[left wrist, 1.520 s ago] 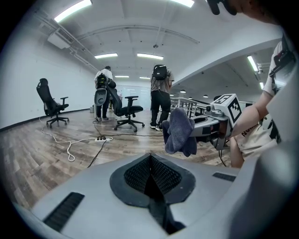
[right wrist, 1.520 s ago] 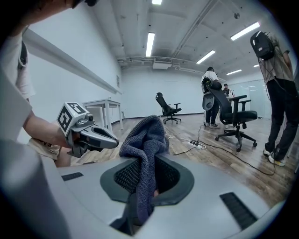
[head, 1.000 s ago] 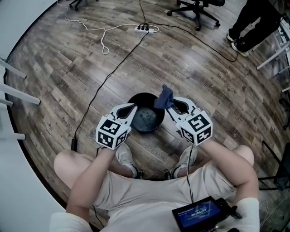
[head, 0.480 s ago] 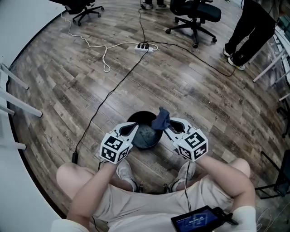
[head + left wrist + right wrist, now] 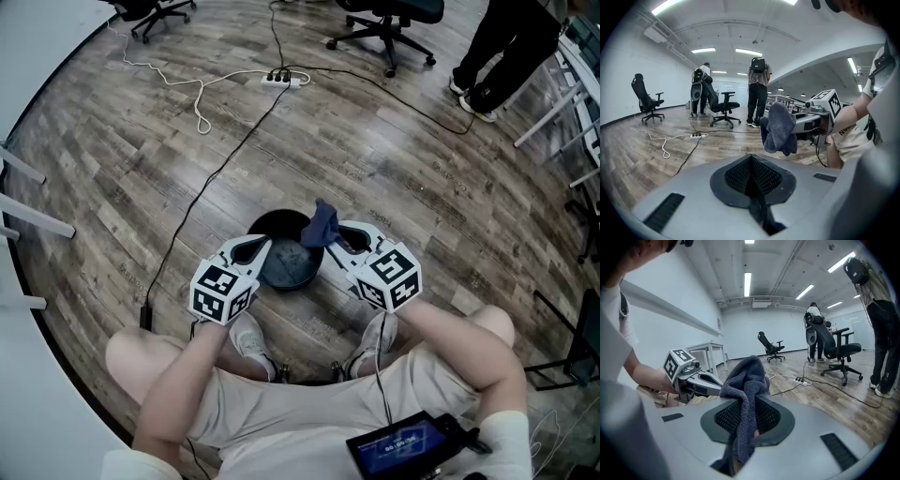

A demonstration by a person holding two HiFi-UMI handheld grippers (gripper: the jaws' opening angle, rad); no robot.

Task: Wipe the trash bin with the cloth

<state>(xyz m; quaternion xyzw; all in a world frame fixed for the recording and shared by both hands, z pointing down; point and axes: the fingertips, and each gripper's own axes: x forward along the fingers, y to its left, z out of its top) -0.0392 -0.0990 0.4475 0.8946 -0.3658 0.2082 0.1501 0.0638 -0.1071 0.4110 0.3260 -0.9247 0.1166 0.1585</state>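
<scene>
Left gripper (image 5: 263, 246), grey with marker cube: jaws pressed together, nothing between them, tips over bin's left rim. Round black trash bin (image 5: 281, 216) on wood-plank floor (image 5: 112, 159), between both grippers, just ahead of person's shoes (image 5: 248, 339). Dark blue terry cloth (image 5: 321, 223) bunched upright above bin's right rim, pinched in right gripper (image 5: 330, 236). Black office chair (image 5: 384, 19) well apart, far right.

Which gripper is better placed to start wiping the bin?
Right, most likely. The right gripper is shut on the cloth, over the trash bin at its rim. The left gripper is shut on nothing, at the opposite side.
</scene>
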